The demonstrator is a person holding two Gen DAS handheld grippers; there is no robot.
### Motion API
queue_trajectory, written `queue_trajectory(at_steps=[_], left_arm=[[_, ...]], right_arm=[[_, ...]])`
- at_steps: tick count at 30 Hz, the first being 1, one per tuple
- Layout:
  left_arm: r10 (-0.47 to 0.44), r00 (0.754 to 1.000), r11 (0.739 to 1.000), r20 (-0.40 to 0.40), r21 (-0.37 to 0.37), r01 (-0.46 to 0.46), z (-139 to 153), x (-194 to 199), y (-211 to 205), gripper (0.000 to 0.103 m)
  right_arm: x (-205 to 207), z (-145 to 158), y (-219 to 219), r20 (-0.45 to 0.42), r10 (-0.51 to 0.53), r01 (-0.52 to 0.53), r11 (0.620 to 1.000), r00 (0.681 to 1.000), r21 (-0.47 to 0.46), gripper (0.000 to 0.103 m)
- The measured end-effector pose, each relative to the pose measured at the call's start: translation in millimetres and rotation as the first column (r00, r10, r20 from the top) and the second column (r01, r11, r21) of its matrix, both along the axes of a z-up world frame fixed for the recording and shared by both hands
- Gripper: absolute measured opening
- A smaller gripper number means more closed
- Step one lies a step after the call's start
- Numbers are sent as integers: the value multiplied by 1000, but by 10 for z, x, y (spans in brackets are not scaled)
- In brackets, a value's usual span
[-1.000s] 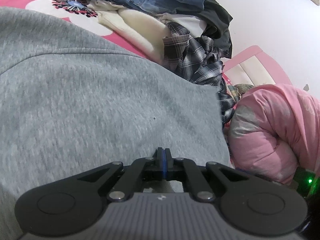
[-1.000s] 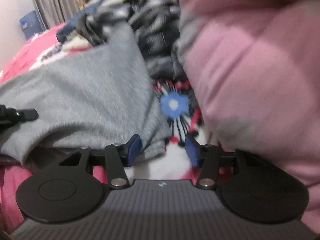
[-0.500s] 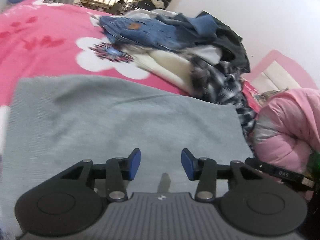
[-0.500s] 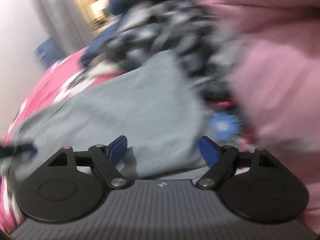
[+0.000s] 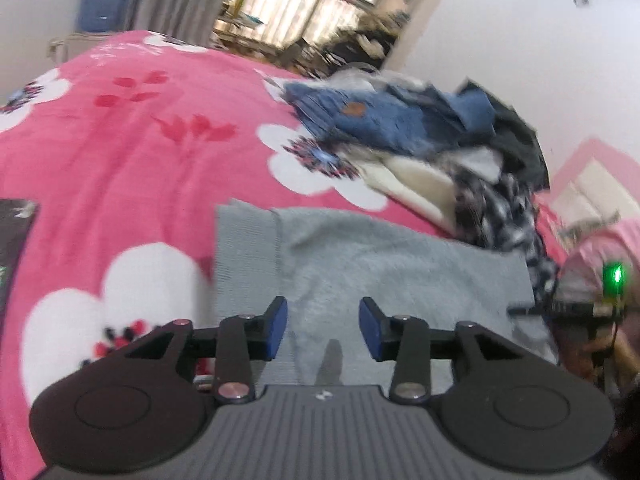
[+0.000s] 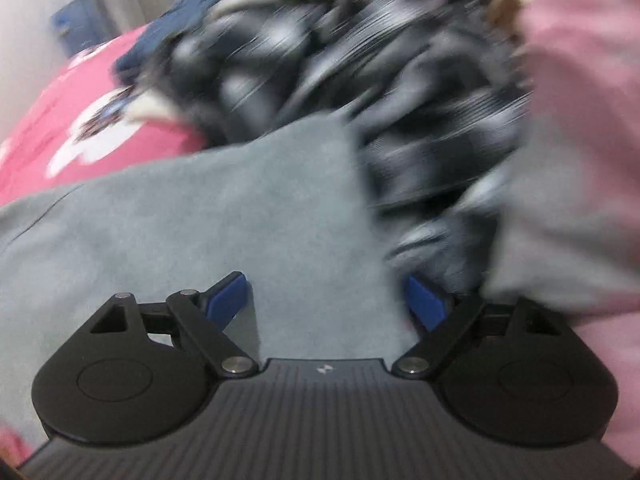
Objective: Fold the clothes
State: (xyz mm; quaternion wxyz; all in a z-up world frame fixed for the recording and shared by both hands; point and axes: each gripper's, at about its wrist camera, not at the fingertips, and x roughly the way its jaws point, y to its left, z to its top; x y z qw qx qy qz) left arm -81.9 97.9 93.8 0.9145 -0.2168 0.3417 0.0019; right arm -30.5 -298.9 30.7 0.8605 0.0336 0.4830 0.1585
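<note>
A folded grey sweater (image 5: 400, 276) lies flat on the pink flowered bedspread (image 5: 120, 152). My left gripper (image 5: 322, 328) is open and empty, hovering over the sweater's near left part. The sweater also shows in the right wrist view (image 6: 200, 220). My right gripper (image 6: 326, 300) is wide open and empty, just above the sweater's right edge. The right wrist view is blurred by motion.
A pile of unfolded clothes (image 5: 420, 132) with blue jeans, a cream garment and a plaid shirt (image 6: 400, 100) lies beyond the sweater. A pink quilt (image 6: 580, 140) bulges at the right. A dark flat object (image 5: 12, 240) lies at the bed's left edge.
My left gripper let go of the grey sweater, opened and pulled back and up. My right gripper opened wider and moved left over the sweater.
</note>
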Motion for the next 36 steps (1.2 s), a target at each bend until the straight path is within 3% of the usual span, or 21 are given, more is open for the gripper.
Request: queue_trajectory(at_steps=[1,3,4,6,9,11,12,14,16,17,20,23,27,28,29,32,35,36], left_arm=[[32,999,999,6,-4,-32,-4,-42,70,44],[84,996,996,0,-33,-84,-42,-80,225,42],[114,993,991,-3,-66,-114,-70,-102,307,42],[152,988,981,-5,-124,-151,-102,-120,400,42],[90,996,993,14,-79,-89,-28,-30,268,42],[-15,999,998,45,-56,18,79,137,41,42],[-81,995,993,65,-86,87,126,265,-81,43],[-219,971,954,101,-185,234,182,564,-343,53],[-356,925,886,134,-265,380,201,908,-652,55],[-414,898,854,148,-280,440,208,1067,-813,55],[-509,851,824,128,-211,525,220,1431,-1241,59],[-533,846,797,24,-322,511,88,1706,-1445,60],[-509,860,793,-26,-402,458,-147,1857,-1588,57],[-497,866,805,-51,-399,439,-218,1936,-1629,47],[-484,872,813,-76,-409,416,-290,2000,-1663,17],[-437,892,802,-113,-498,330,-459,2056,-1625,13],[-427,902,808,-62,-475,349,-278,1919,-1519,12],[-421,906,798,-41,-492,348,-191,1869,-1441,12]], right_arm=[[-25,-25,10,-24,2,-1,999,1000,42,82],[-91,32,35,4,16,-16,1000,1000,17,49],[-110,65,18,9,17,-17,1000,1000,19,42],[-122,102,-150,-17,-31,33,994,999,107,11],[-135,135,-346,-51,-89,98,970,995,221,9],[-181,191,-303,-28,-82,86,972,996,217,8],[-214,224,-231,1,-59,58,978,998,199,8],[-321,328,-22,53,18,-28,981,998,190,8],[-408,433,221,89,112,-128,973,990,192,9],[-446,484,348,104,162,-180,964,981,194,9],[-500,543,649,139,271,-293,940,952,173,9],[-446,503,728,119,270,-289,939,955,185,9],[-482,515,773,128,273,-293,939,954,181,9],[-486,519,779,130,280,-301,937,951,178,9],[-514,525,789,134,290,-310,935,948,172,9],[-611,545,782,142,299,-319,935,944,154,9],[-594,599,721,138,299,-323,921,944,216,9],[-581,639,705,141,306,-333,910,942,249,9]])
